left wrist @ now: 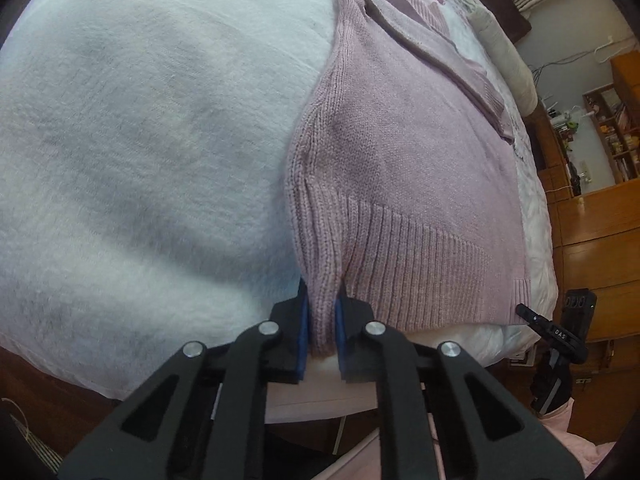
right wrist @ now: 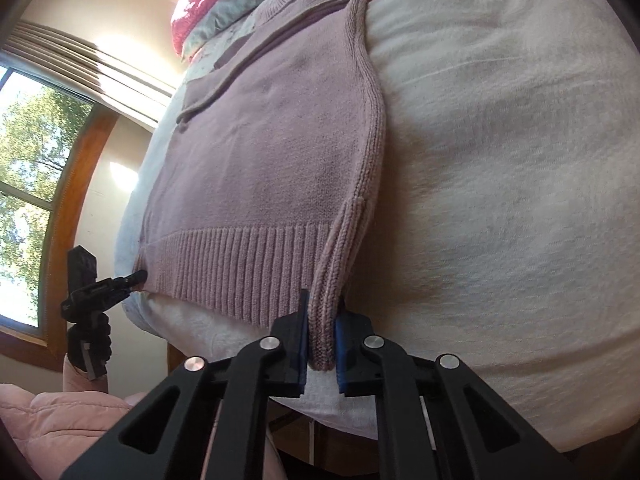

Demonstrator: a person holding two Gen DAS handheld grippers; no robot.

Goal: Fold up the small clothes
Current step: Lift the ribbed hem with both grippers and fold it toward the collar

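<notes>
A pale pink knit sweater (left wrist: 400, 152) lies flat on a white fleece blanket (left wrist: 140, 140), its ribbed hem toward me at the bed's near edge. My left gripper (left wrist: 322, 332) is shut on the hem's left corner, which bunches between the blue pads. In the right wrist view the same sweater (right wrist: 272, 152) shows, and my right gripper (right wrist: 323, 340) is shut on the hem's right corner. Each camera sees the other gripper at the opposite corner: the right gripper (left wrist: 534, 316) and the left gripper (right wrist: 134, 279). A sleeve lies folded across the sweater's upper part.
Bright pink fabric (right wrist: 200, 8) and pale bedding sit at the far end of the bed. Wooden cabinets and shelves (left wrist: 600, 200) stand to one side, a window (right wrist: 28, 160) to the other. A pink quilted sleeve (right wrist: 60, 420) is near the bed edge.
</notes>
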